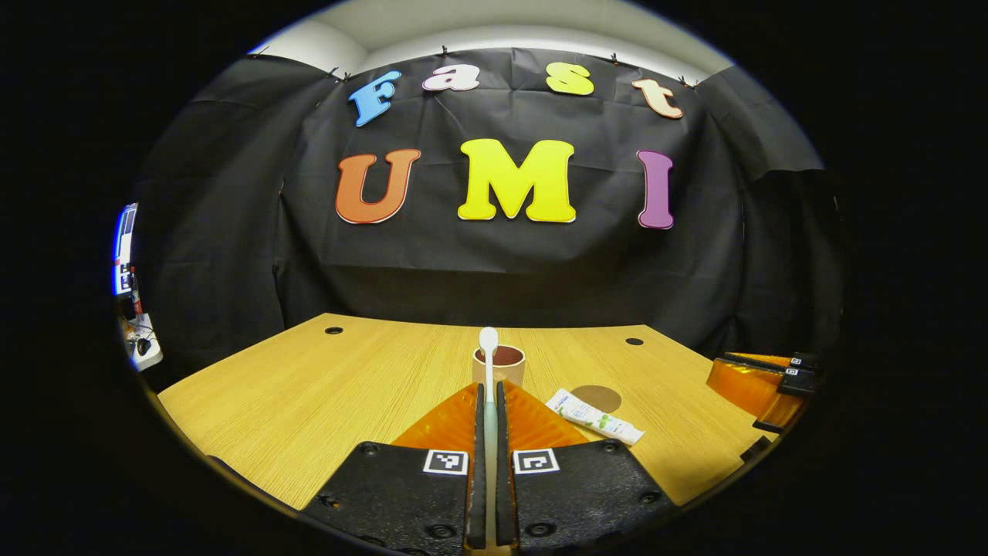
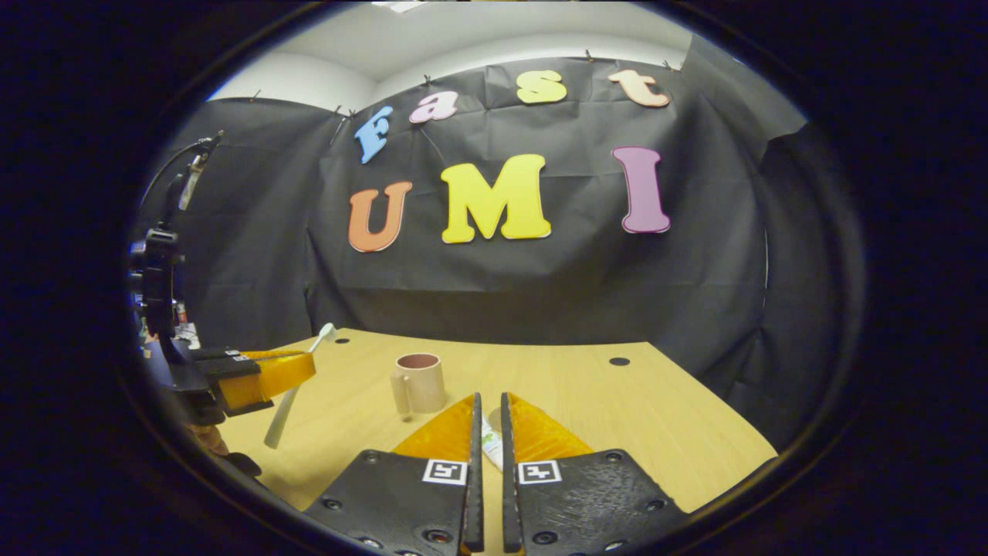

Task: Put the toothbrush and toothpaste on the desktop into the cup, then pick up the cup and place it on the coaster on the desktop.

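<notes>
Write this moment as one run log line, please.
left gripper: shut on toothbrush, lifted off desk | right gripper: near-shut, over toothpaste lying on desk | cup: empty | coaster: bare

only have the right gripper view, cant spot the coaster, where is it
observer: in the left gripper view the coaster is a brown disc on the table, right of the cup, just behind the toothpaste
operator: is my hand-held gripper on the toothpaste
observer: no, the right hand-held gripper is off to the right, apart from the tube, which lies flat
operator: brush lined up
observer: yes, in the left hand-held gripper the toothbrush stands upright before the cup
</notes>
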The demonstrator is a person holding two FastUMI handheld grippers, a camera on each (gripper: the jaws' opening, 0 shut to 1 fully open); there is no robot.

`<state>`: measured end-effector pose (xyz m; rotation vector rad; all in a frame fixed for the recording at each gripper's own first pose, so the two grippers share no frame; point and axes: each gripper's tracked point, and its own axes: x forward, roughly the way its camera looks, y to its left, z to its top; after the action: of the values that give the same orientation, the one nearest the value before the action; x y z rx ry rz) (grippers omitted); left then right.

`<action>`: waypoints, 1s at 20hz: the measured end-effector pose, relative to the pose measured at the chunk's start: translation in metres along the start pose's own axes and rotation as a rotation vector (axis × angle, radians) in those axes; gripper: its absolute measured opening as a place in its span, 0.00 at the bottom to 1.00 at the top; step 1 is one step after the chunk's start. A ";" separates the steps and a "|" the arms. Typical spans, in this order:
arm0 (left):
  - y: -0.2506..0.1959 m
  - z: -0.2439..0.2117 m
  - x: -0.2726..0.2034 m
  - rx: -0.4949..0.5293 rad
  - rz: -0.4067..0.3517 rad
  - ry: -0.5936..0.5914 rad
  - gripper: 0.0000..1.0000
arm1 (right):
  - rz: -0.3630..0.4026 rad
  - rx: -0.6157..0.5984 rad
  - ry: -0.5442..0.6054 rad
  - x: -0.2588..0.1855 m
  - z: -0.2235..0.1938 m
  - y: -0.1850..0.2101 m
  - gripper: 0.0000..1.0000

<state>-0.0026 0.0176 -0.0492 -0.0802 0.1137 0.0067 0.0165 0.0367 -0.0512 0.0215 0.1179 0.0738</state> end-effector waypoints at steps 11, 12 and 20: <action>0.003 -0.007 0.004 -0.005 -0.004 0.016 0.07 | 0.084 -0.109 0.167 0.057 -0.038 0.006 0.52; 0.004 -0.007 0.005 -0.006 -0.005 0.016 0.07 | 0.099 -0.126 0.189 0.067 -0.043 0.008 0.56; 0.009 -0.011 0.008 -0.006 -0.009 0.028 0.07 | 0.156 -0.178 0.534 0.147 -0.119 0.004 0.68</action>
<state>0.0045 0.0255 -0.0617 -0.0873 0.1416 -0.0028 0.1474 0.0541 -0.1861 -0.1684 0.6433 0.2448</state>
